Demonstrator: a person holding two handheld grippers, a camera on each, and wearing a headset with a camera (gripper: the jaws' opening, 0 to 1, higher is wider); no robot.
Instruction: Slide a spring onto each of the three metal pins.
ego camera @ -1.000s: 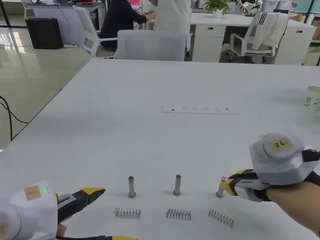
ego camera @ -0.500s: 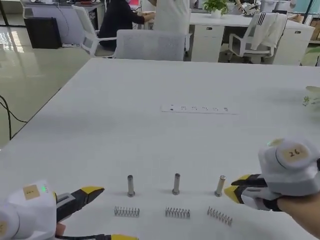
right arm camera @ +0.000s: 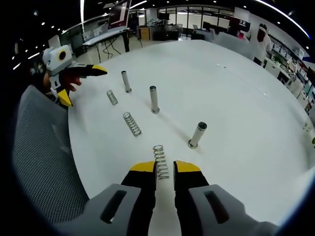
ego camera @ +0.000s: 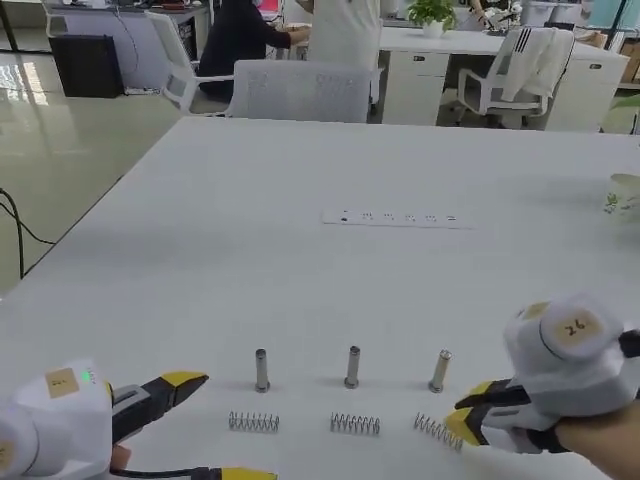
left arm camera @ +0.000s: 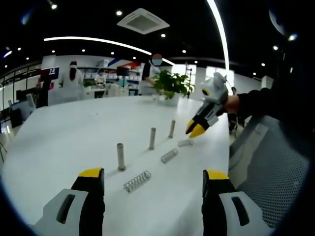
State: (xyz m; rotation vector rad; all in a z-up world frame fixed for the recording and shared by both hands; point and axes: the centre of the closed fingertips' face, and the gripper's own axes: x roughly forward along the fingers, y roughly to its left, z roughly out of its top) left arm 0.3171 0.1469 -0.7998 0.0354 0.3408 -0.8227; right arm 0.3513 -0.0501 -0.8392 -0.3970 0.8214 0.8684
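Three upright metal pins stand in a row on the white table: left (ego camera: 261, 368), middle (ego camera: 352, 366), right (ego camera: 441, 370). A spring lies in front of each: left (ego camera: 253, 422), middle (ego camera: 355, 425), right (ego camera: 433, 429). My right gripper (ego camera: 466, 418) is down at the right spring (right arm camera: 159, 153). Its jaws (right arm camera: 165, 166) sit close on either side of the spring's near end, which still lies on the table. My left gripper (ego camera: 215, 430) hovers wide open (left arm camera: 152, 174) left of the left spring (left arm camera: 137, 181), holding nothing.
A white power strip (ego camera: 397, 218) lies mid-table beyond the pins. A grey chair (ego camera: 300, 90) stands at the table's far edge, with people and desks behind. A small cup (ego camera: 625, 192) sits at the right edge. The table's near edge is just below the springs.
My right gripper has come down and nearer, from beside the right pin's top to the right spring. The left gripper has stayed put.
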